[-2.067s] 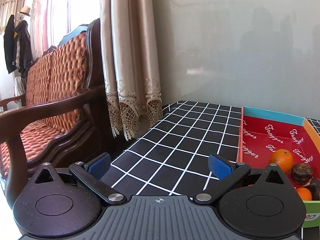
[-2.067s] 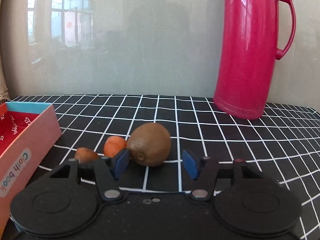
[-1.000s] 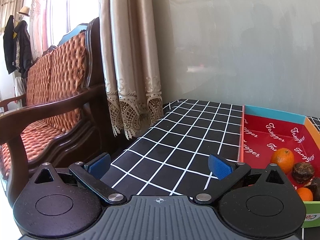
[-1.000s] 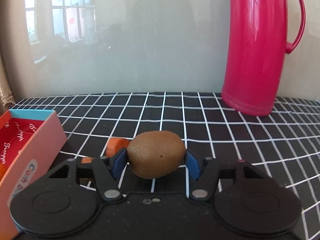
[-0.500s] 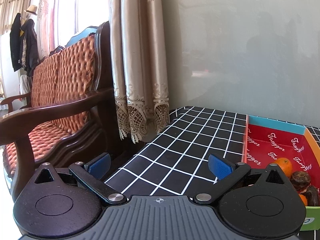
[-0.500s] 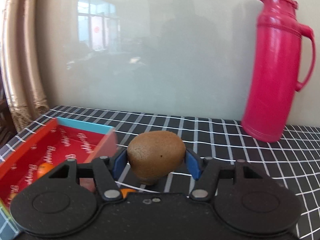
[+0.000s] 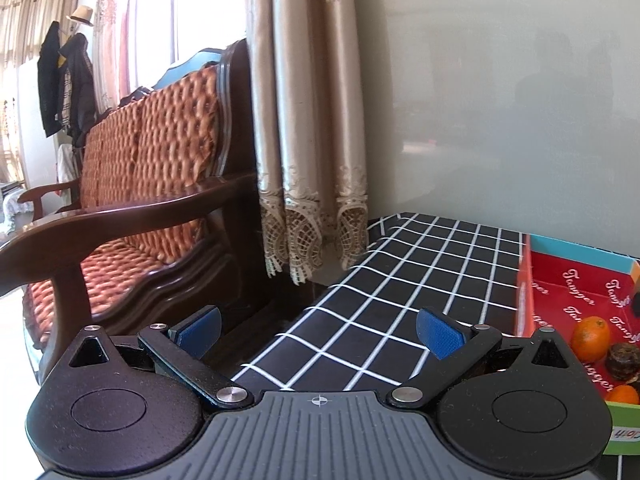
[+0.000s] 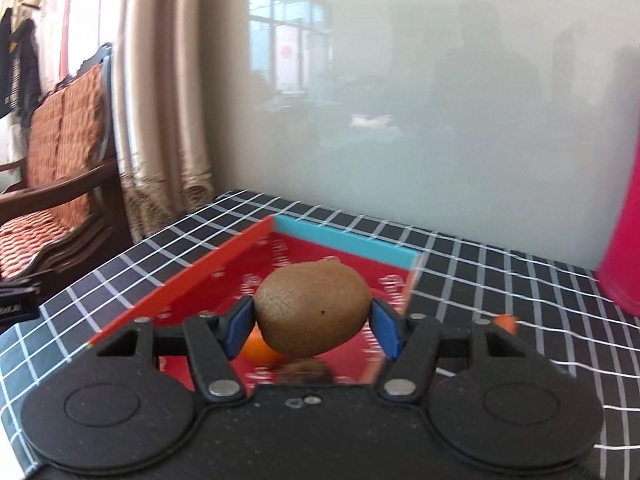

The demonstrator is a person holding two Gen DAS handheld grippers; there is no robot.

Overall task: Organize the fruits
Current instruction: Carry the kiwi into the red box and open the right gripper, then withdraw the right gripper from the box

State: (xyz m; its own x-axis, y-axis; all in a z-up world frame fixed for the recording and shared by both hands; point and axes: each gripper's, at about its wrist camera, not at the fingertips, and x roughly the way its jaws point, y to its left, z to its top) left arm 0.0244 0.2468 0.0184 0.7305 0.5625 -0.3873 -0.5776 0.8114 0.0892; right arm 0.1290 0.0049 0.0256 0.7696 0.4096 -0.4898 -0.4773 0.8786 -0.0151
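Note:
My right gripper (image 8: 313, 326) is shut on a brown kiwi (image 8: 314, 308) and holds it above the red box (image 8: 192, 280) with a blue far wall. Under it in the box lie an orange fruit (image 8: 260, 350) and a dark fruit (image 8: 306, 372). In the left wrist view the same box (image 7: 576, 280) sits at the right, with an orange fruit (image 7: 590, 333), a dark brown fruit (image 7: 622, 360) and a second small orange one (image 7: 622, 394) in it. My left gripper (image 7: 320, 328) is open and empty over the table's left edge.
A black checked cloth (image 7: 400, 288) covers the table. A small orange fruit (image 8: 505, 322) lies on the cloth right of the box. A red thermos (image 8: 624, 240) stands at the far right. A wooden sofa (image 7: 132, 216) and a curtain (image 7: 304, 120) are left of the table.
My right gripper closed on the kiwi, lifted it off the cloth and swung left until it came over the red box. My left gripper drew back a little and stays open.

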